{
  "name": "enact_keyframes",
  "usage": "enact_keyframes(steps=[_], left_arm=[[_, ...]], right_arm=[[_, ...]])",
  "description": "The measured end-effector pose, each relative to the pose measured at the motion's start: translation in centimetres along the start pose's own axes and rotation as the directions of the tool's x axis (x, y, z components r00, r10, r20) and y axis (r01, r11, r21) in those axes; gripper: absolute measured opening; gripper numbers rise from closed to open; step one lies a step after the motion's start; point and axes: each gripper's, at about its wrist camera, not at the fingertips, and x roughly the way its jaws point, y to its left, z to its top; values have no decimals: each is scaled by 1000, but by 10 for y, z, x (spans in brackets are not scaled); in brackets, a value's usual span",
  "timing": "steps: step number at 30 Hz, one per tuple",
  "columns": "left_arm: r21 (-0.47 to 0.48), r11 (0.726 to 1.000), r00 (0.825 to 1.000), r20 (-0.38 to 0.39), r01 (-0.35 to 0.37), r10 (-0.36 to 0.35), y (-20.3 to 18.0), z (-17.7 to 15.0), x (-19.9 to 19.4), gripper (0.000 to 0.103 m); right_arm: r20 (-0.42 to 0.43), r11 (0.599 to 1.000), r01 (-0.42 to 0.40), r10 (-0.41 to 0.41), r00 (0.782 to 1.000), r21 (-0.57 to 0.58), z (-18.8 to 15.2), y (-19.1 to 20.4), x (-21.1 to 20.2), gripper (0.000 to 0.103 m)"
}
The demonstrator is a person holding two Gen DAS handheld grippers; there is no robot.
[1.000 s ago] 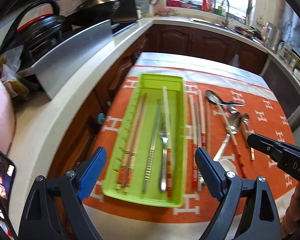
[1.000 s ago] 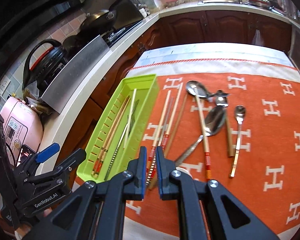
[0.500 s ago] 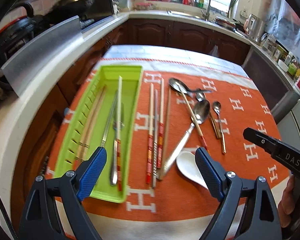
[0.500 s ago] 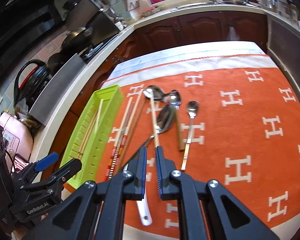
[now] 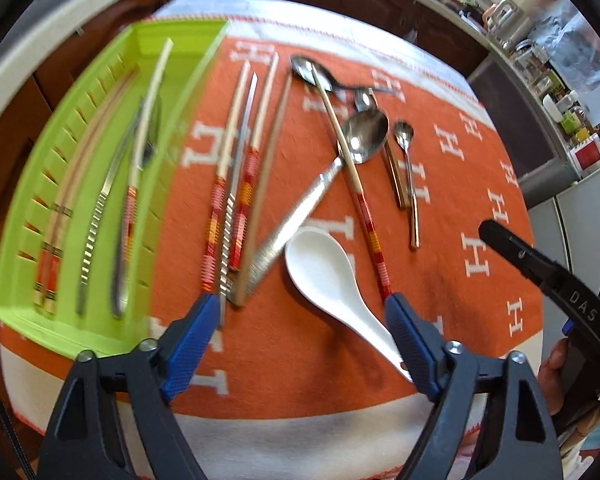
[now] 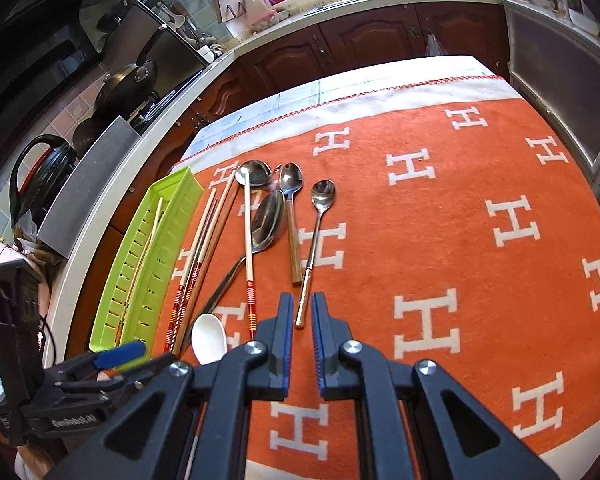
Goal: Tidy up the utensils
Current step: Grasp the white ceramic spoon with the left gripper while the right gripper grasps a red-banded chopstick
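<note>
Your left gripper (image 5: 296, 340) has dropped from over the tray (image 5: 32, 292) to the loose utensils — fingers apart, closing, white spoon (image 5: 324, 272) between them. Right gripper (image 6: 301, 340), at 3 o'clock, fingers together, empty.

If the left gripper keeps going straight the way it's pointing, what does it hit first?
Probably the white ceramic spoon, lying on the orange cloth between the closing left gripper jaws; depth is uncertain.
</note>
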Motion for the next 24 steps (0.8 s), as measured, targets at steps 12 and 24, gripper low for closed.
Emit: enact_keyframes(steps=[12, 24], left_arm=[[-12, 1000, 999, -43, -21, 21, -15, 4, 26, 60], [85, 992, 996, 20, -91, 89, -54, 9, 39, 36]], right_arm=[[1, 1000, -12, 12, 1000, 14, -4, -15, 2, 9], [-7, 999, -12, 12, 1000, 42, -6, -34, 3, 9]])
